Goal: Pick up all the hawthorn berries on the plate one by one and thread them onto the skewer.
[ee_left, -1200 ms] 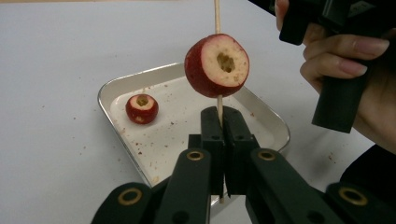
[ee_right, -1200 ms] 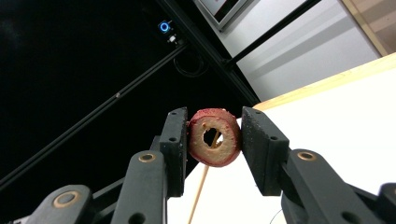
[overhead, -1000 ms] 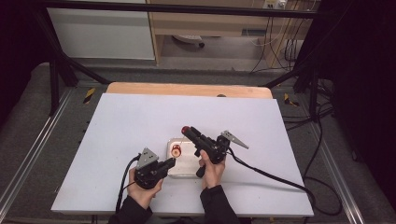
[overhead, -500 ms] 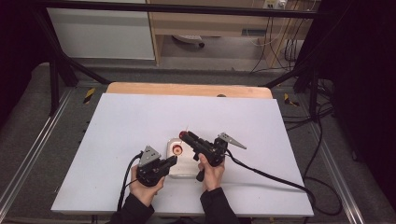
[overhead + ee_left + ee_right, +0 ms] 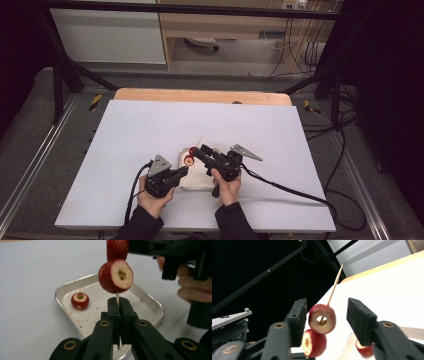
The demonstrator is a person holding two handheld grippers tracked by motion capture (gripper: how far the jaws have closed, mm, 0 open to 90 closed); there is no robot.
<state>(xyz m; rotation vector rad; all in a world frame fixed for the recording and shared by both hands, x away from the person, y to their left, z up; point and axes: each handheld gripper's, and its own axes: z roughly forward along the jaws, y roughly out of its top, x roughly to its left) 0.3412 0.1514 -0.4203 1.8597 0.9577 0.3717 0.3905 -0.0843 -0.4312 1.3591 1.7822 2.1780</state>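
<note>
On the white table (image 5: pixel 150 130), the left gripper (image 5: pixel 119 312) stays clamped on the skewer (image 5: pixel 117 298) below two fruits, while the right gripper (image 5: pixel 325 315), now shifted over the tray (image 5: pixel 150 307), spreads apart around the upper fruit (image 5: pixel 322 318), suggesting it is seated.

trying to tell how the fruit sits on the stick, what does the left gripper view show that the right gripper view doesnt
Left gripper view: its own jaws shut on the skewer below the lower fruit, and the tray holding a loose fruit.

Right gripper view: the skewer's pointed top rising bare above the upper fruit, which sits between its open jaws, untouched.

Both: two cored red fruits threaded on one skewer.
</note>
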